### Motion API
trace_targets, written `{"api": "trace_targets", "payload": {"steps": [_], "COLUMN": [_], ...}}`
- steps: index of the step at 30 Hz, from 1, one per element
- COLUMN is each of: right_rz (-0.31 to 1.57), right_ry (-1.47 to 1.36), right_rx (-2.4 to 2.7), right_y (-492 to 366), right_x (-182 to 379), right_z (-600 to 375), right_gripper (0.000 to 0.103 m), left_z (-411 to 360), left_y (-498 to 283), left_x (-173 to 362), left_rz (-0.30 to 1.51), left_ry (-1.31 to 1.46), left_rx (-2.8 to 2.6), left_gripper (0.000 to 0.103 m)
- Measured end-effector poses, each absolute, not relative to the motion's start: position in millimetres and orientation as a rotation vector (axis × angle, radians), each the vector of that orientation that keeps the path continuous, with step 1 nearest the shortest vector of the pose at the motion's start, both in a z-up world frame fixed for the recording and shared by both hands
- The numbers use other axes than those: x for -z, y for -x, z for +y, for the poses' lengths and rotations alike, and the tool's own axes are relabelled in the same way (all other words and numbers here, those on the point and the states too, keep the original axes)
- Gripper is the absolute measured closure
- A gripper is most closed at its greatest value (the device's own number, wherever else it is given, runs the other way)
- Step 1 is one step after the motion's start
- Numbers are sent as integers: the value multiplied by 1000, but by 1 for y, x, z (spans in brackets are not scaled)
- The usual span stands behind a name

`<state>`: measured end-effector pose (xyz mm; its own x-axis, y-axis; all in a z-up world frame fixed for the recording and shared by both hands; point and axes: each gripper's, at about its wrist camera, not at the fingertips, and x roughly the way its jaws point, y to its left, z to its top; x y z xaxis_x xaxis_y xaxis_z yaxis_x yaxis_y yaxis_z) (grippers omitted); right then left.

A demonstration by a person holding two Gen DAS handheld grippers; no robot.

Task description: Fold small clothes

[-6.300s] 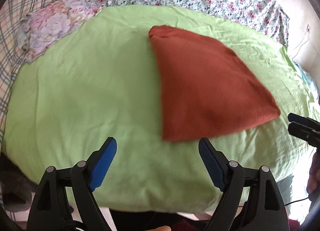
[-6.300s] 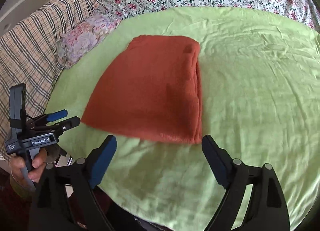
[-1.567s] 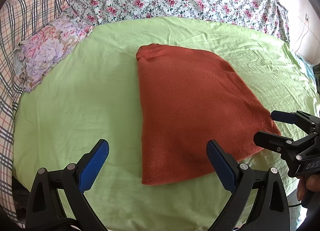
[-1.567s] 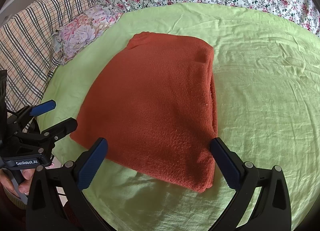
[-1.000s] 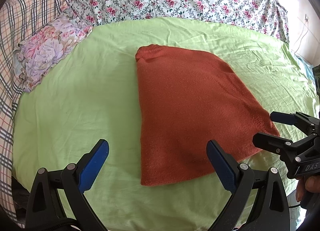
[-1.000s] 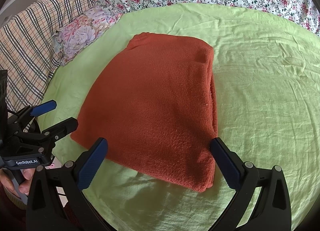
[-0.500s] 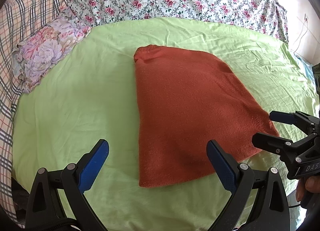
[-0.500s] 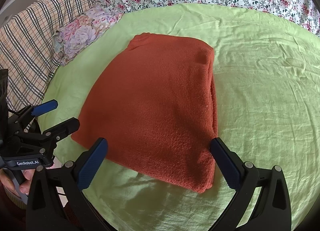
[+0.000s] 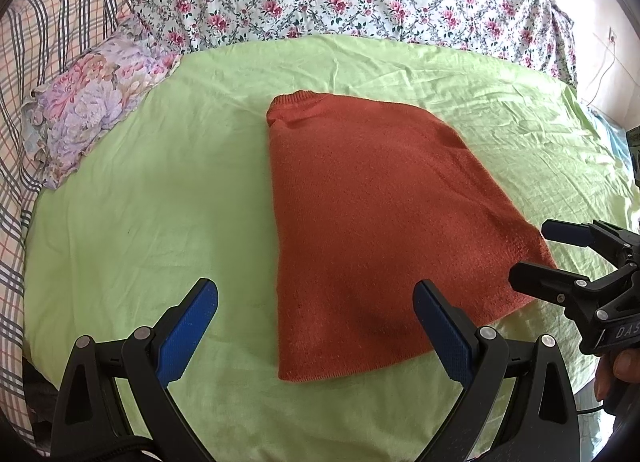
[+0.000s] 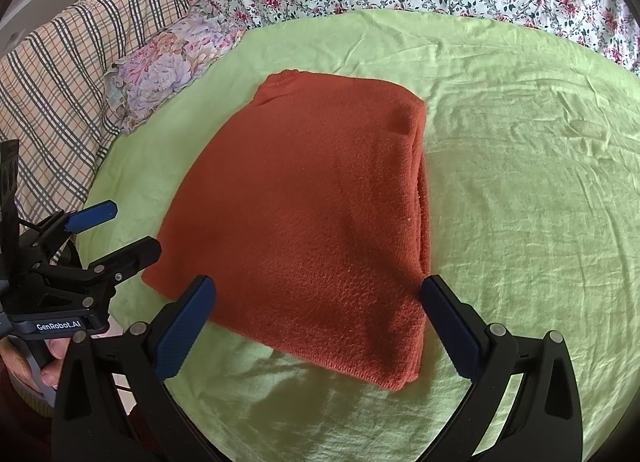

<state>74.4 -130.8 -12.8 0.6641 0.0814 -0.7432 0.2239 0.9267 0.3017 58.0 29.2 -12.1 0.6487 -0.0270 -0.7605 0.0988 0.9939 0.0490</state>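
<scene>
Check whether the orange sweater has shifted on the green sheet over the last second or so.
No. The orange sweater lies in the same spot on the green sheet, its collar pointing toward the floral pillow as before.

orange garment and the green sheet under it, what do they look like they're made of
Orange garment: looks like a soft knit, perhaps wool or acrylic; matte, fuzzy surface with a pebbly stitch texture and a ribbed edge at the far end. Green sheet: looks like thin woven cotton or a blend; smooth, matte, with fine creases all over. Exact fibres can't be told.

A green-sheeted bed (image 9: 140, 190) bears a folded rust sweater (image 9: 372, 222).
</scene>
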Motion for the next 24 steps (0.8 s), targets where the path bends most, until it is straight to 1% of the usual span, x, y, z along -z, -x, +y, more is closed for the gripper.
{"api": "trace_targets", "payload": {"steps": [24], "right_rz": [855], "right_ry": [-401], "right_rx": [78], "right_y": [-95], "right_x": [17], "right_z": [-154], "right_gripper": [1], "left_z": [39], "left_y": [-81], "left_x": [16], "left_rz": [868], "left_ry": [-69], "left_rx": [39], "left_gripper": [5]}}
